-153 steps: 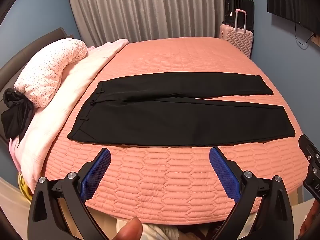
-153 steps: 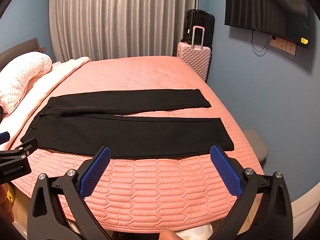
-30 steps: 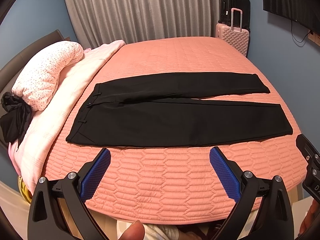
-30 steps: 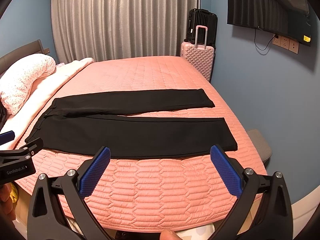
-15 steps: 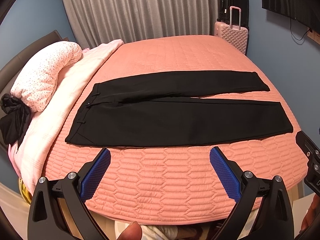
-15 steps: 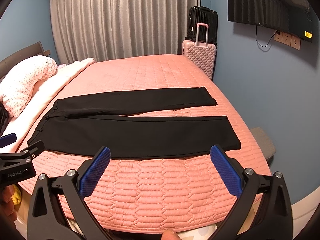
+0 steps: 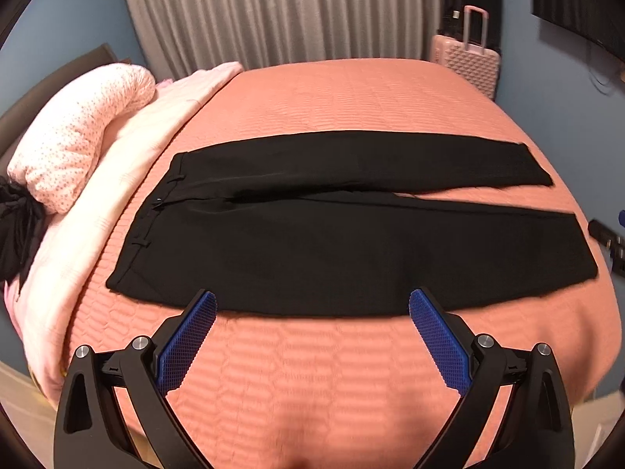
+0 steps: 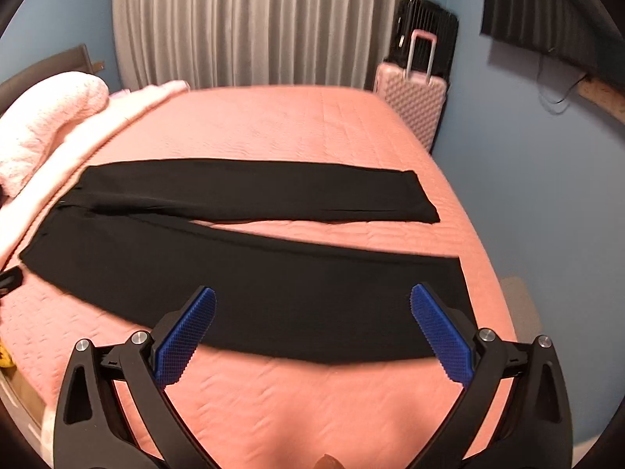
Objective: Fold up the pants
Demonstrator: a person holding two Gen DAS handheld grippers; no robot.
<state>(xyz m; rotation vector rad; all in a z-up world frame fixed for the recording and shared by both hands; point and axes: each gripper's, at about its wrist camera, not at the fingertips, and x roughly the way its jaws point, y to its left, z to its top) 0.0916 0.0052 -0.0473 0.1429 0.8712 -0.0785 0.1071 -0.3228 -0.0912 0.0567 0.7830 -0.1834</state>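
While held over the near edge of the bed, left claw wide apart, blue pads holding nothing. Same for right claw: wide apart, nothing between its blue pads, tips over the near leg of the pants.

Black pants flat on the bed, spread across the middle of it, both legs lying side by side. Waist end toward the pillow side of the bed, leg ends toward the blue wall side. Far leg apart from the near leg at the leg ends, with a strip of pink bed cover showing between them. Near leg close to the near edge of the bed, just past the tips of the left claw, not touched by them.

At the pillow side of the bed: a pale pink blanket and a dotted pink pillow on top of it. Beside the pillow, a bunch of black cloth.

Past the far corner of the bed: a pink suitcase with a black suitcase behind it. Behind the far end of the bed, grey curtains. A bit of the right claw peeking in at the right rim of the left view, beside the bed, blurry.
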